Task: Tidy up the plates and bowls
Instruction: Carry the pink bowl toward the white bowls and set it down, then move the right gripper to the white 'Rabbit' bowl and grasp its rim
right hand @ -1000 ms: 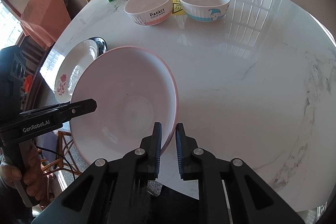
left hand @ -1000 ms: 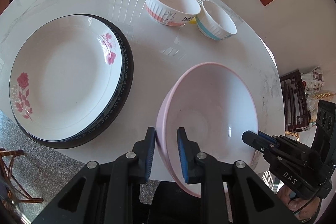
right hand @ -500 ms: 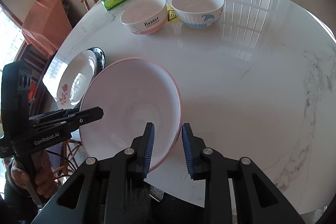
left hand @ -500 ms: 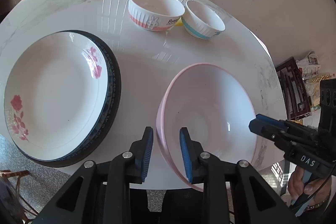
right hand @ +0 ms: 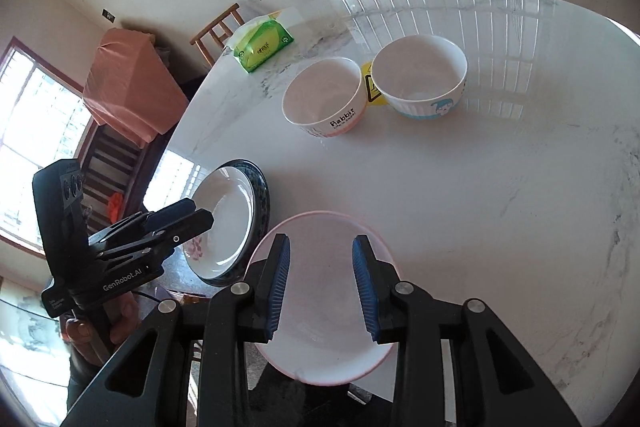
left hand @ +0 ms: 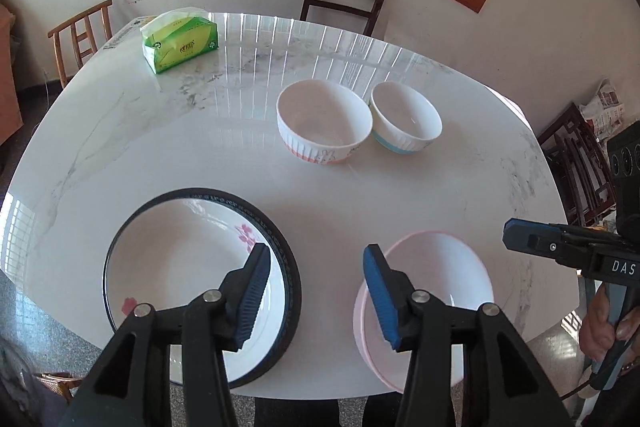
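a pink bowl (left hand: 436, 283) sits at the near edge of the marble surface (left hand: 224, 143), lower right of the left view, held by neither tool. the left tool (left hand: 316, 291) and right tool (right hand: 322, 285) both gape wide, gripping nothing. a rose-patterned plate (left hand: 176, 267) rests on a dark plate (left hand: 290, 291) at lower left; two small bowls (left hand: 324, 127) stand beyond.

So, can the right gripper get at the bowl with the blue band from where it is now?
Probably yes. The right gripper is open and holds nothing, and the bare table lies between it and the blue-banded bowl. Only the pink bowl sits below it.
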`<state>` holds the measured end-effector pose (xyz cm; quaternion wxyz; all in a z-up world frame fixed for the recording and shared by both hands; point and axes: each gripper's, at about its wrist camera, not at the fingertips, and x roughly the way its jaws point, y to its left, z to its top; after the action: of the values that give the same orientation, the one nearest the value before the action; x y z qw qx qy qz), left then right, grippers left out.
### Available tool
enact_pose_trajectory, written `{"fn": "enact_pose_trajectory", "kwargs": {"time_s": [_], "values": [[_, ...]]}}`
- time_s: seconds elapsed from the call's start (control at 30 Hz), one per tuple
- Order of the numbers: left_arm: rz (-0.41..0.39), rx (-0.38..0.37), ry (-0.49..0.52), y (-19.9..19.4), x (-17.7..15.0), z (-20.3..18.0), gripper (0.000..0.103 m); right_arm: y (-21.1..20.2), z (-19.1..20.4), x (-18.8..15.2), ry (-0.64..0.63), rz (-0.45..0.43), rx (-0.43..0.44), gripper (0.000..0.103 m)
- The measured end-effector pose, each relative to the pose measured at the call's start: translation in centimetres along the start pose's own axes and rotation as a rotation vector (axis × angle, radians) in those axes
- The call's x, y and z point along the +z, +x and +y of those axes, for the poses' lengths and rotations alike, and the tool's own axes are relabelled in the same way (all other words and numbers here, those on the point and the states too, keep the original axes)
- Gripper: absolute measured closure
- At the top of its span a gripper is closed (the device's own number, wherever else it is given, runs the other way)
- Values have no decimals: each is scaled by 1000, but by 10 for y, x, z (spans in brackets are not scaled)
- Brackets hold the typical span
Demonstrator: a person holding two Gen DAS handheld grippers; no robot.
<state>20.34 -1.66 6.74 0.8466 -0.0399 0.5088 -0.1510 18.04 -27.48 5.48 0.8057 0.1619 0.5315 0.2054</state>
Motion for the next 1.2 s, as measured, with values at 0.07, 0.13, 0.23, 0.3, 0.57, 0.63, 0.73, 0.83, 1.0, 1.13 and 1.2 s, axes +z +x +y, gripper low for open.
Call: {"fn": "enact_pose_trajectory", "kwargs": {"time_s": [0.07,0.13,0.23,0.3,0.57,0.63,0.73,0.83,1.0,1.13,1.2], "values": [[30,-8,-1,10,18,5,53,11,-2,14,35,19,11,72],[43,-9,-12,20,35,12,53,22,-5,28,71,29,18,72],[76,10,24,41,60,13,53,42,-5,48,113,52,16,72],[81,35,43,54,76,14,53,54,-4,62,133,58,6,72],[148,61,109,115,125,14,53,101,-2,104,179,75,-80,74],[149,48,106,127,131,15,53,112,-4,108,192,81,-98,76],[160,63,131,143,138,14,53,126,-10,112,220,92,-105,76],[162,92,154,156,142,13,53,138,-14,116,234,96,-126,78],[165,121,143,176,143,17,53,154,-19,120,255,111,-138,80],[205,149,90,195,139,26,94,161,-20,121,244,106,-140,81],[193,123,59,196,137,31,95,161,-19,123,222,98,-149,81]]}}
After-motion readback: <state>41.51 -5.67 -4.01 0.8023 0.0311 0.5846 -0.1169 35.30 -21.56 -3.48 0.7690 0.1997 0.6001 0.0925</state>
